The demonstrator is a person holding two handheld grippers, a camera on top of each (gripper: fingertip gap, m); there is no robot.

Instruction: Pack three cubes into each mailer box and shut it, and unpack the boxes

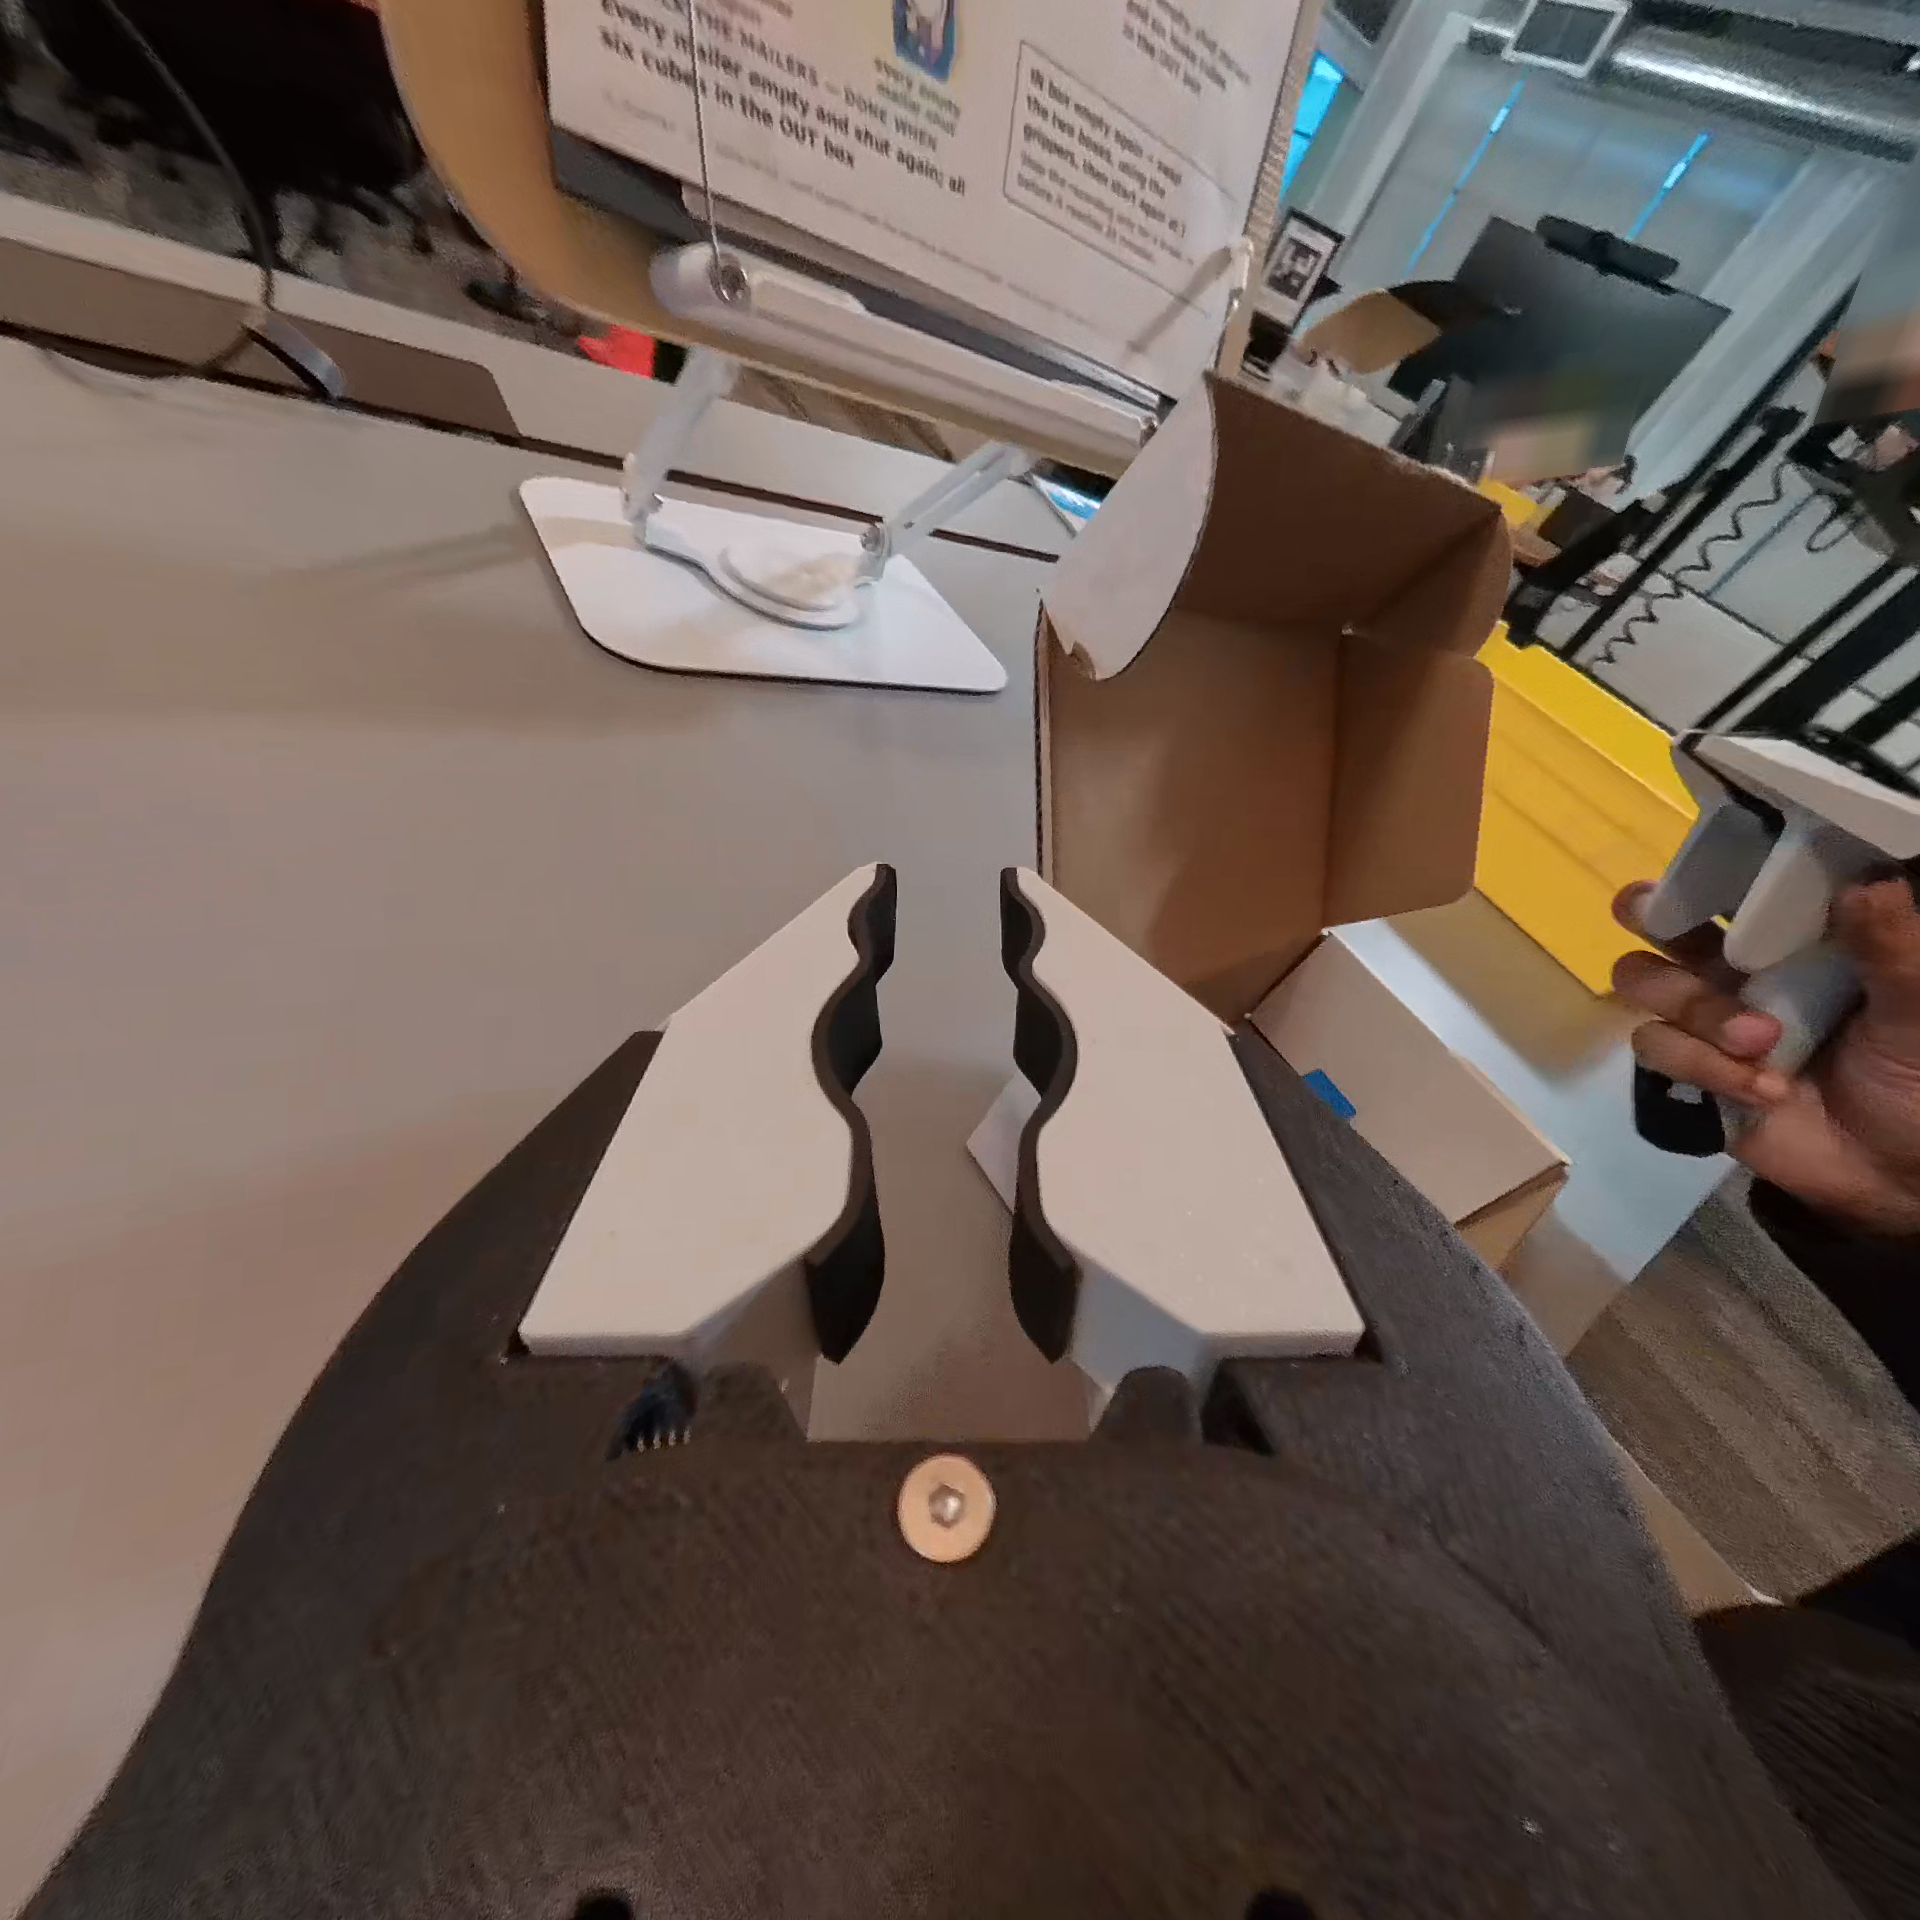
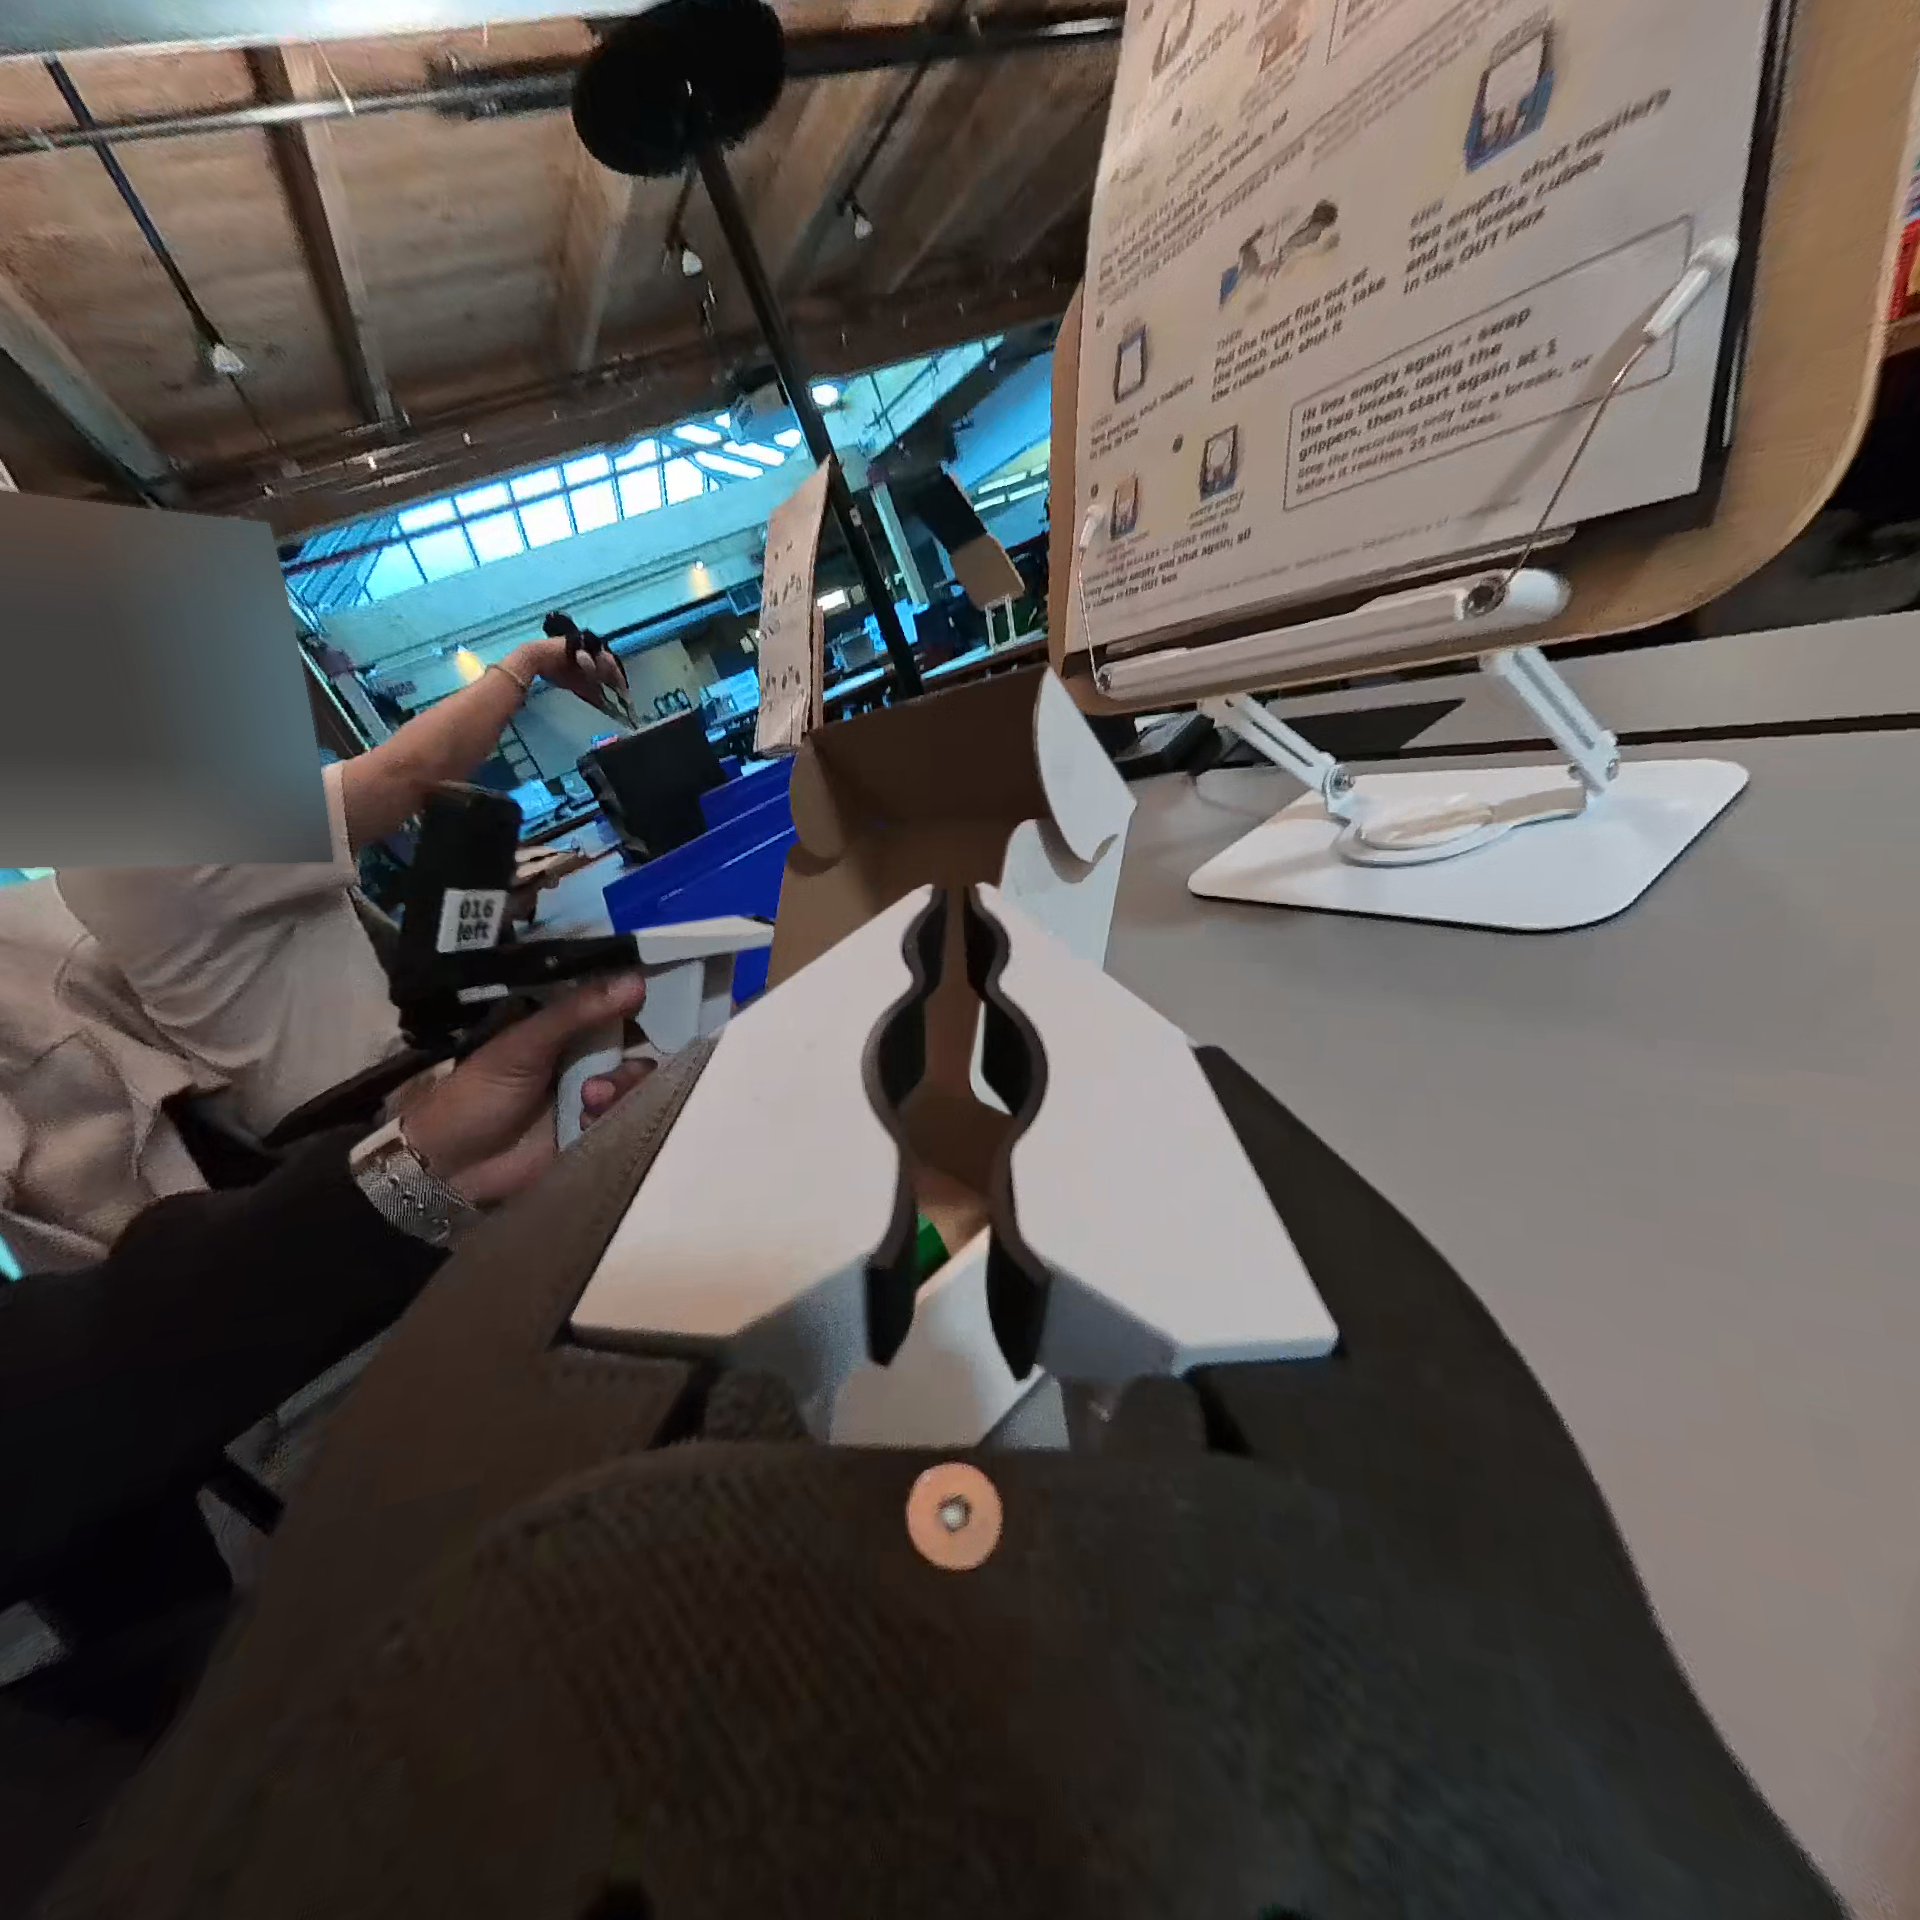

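Note:
A mailer box, white outside and brown inside, stands open on the table with its lid [image 1: 1247, 675] raised; its low white base [image 1: 1403, 1060] lies to the right of my left gripper. My left gripper [image 1: 940, 883] is open and empty over the table, just left of the box. My right gripper [image 2: 956, 906] is shut with nothing visibly between its tips, pointing at the raised lid [image 2: 914, 769]. It also shows at the far right of the left wrist view [image 1: 1766, 831], apart from the box. A sliver of green [image 2: 925, 1236] shows low between its fingers. No cube shows whole.
A white document stand [image 1: 769, 613] with an instruction sheet stands at the back of the grey table [image 1: 312, 831]. A yellow bin [image 1: 1558, 831] sits behind the box. A blue bin [image 2: 707, 862] and a seated person [image 2: 208, 997] are beyond the table's left side. My hands' fingertips stand some 25 cm from each other.

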